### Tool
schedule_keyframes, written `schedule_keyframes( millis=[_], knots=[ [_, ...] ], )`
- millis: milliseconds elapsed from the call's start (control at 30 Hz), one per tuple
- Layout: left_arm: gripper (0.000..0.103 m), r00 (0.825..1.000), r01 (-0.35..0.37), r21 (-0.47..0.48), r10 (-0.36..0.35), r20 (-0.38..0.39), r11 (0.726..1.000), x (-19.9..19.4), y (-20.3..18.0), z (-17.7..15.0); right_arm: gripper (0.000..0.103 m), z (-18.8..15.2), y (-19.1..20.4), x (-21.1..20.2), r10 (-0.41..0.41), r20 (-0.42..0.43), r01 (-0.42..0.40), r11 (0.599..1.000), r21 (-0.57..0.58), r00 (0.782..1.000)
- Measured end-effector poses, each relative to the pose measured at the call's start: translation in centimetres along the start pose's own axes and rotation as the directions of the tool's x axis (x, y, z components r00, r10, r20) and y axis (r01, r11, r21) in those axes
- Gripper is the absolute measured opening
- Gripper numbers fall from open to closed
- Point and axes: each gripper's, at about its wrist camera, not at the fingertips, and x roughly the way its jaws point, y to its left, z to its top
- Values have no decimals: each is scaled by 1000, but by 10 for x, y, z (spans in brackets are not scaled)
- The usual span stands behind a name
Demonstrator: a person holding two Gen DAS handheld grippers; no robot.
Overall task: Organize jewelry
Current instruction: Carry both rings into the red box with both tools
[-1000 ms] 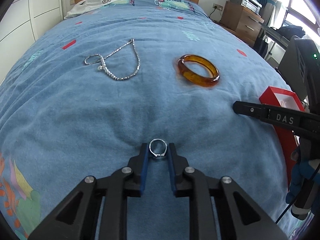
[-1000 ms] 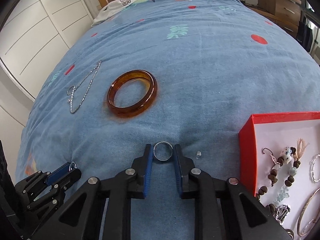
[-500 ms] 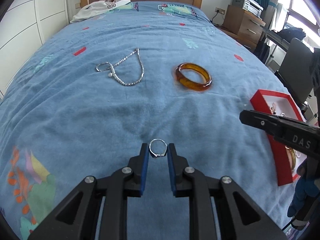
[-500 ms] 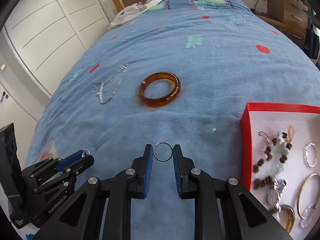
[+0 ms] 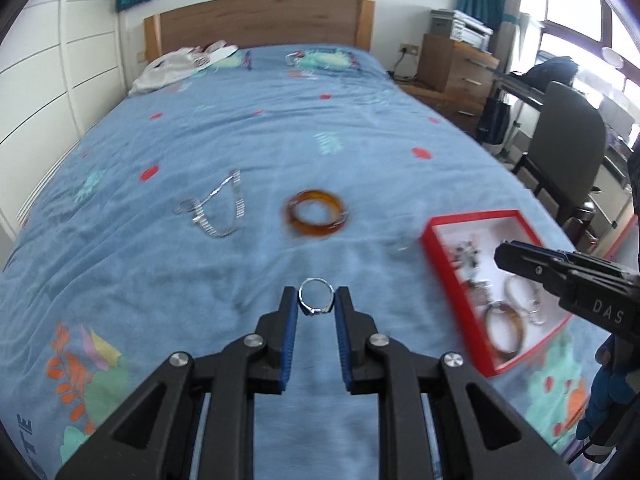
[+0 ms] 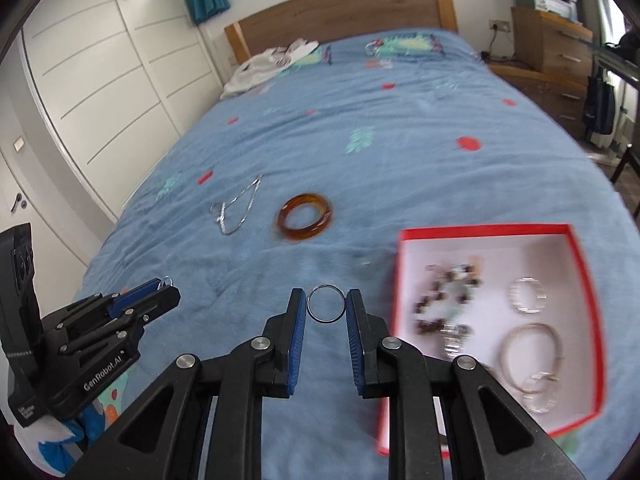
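Left tongs [image 5: 316,300] pinch a ring [image 5: 316,295]; right tongs [image 6: 326,302] pinch a band [image 6: 326,303] — both above the bed [image 6: 400,152], presumably bound for the red box [image 6: 584,280]. Bangle [image 6: 305,216] and chain [image 6: 236,208] await.

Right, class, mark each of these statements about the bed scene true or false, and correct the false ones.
1. The left gripper holds a ring between its jaws. True.
2. The right gripper is empty. False: its jaws are shut on a plain ring.
3. The amber bangle lies inside the red box. False: it lies on the blue bedspread, apart from the box.
4. The silver chain lies on the bedspread, to the left of the bangle in the left wrist view. True.
5. The red box is empty. False: it already holds several pieces of jewelry.
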Motion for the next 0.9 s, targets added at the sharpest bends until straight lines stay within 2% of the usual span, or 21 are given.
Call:
schedule_keyframes(
  millis=[167, 367, 600, 900],
  knots=[
    [17, 997, 72, 31, -72, -7, 997, 1, -53, 9, 20, -5, -46, -38, -55, 31, 54, 998, 38, 998],
    [17, 990, 139, 88, -135, -48, 986, 23, -113, 11, 20, -11, -101, -51, -111, 12, 110, 992, 58, 994],
    [17, 980, 166, 122, -151, -128, 979, 71, -160, 7, 20, -24, -144, -27, -112, -50, 116, 991, 67, 992],
    [18, 959, 209, 149, -174, -223, 966, 109, -184, -19, 20, -33, -165, 15, -94, -134, 98, 995, 20, 987]
  ],
)
